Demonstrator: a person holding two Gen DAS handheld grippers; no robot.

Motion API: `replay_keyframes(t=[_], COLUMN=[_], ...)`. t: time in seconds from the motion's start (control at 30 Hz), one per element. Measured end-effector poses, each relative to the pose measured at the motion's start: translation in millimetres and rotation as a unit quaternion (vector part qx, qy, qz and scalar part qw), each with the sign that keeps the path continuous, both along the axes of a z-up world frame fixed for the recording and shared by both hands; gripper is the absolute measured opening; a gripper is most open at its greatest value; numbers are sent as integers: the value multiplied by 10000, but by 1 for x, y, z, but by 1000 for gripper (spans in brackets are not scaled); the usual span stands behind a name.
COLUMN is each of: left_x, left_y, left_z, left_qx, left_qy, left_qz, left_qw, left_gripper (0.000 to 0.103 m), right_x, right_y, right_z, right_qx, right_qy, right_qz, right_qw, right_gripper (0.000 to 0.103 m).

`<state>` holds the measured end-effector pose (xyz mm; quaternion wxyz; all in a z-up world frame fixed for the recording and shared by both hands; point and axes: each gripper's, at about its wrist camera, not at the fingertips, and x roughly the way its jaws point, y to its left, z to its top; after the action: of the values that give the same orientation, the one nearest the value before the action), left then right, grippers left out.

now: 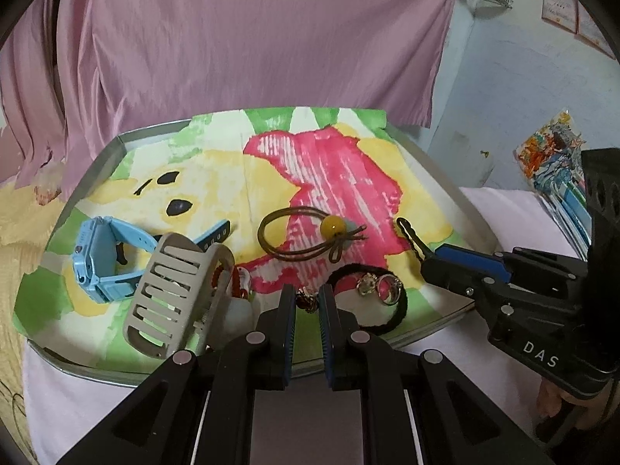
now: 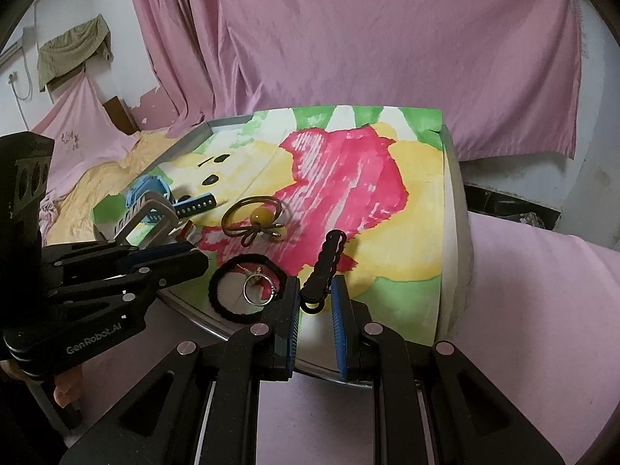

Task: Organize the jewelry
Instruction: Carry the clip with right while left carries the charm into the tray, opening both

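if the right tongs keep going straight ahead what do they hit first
Most likely the black hair clip: its looped near end already lies between the open right tongs. Depth is hard to judge.

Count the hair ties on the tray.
2. The brown hair tie with the yellow bead lies mid-tray on the pink patch. The black hair tie lies at the near edge, circling a silver ring. The grippers may hide others.
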<state>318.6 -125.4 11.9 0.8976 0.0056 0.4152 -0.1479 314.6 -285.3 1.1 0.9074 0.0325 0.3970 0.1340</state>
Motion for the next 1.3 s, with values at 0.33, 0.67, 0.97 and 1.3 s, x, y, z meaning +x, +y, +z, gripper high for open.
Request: replay_keyframes(t=[0.33,0.67,0.97,1.3], left_x=[1,-6,-19,-40], left_y=[3,10,22,39], left_z=[-1,4,14,29], left_qx=[-40,-145,-225,-295], left_qy=[39,-81,-382,-867], left_qz=[48,80,278,632], left_qw=[10000,9998,9986,9938], left_gripper=[12,36,45,63], right_x=[4,-8,-23,-41], right_y=[2,-6,-13,-14], right_z=[-1,5,15,27], right_qx=[21,147,258,352], right_qy=[87,-111,-519,-929], right_qz=[42,-146,-444,-577], right_qw=[10000,9997,9973,9934], right_gripper=[15,36,37,51])
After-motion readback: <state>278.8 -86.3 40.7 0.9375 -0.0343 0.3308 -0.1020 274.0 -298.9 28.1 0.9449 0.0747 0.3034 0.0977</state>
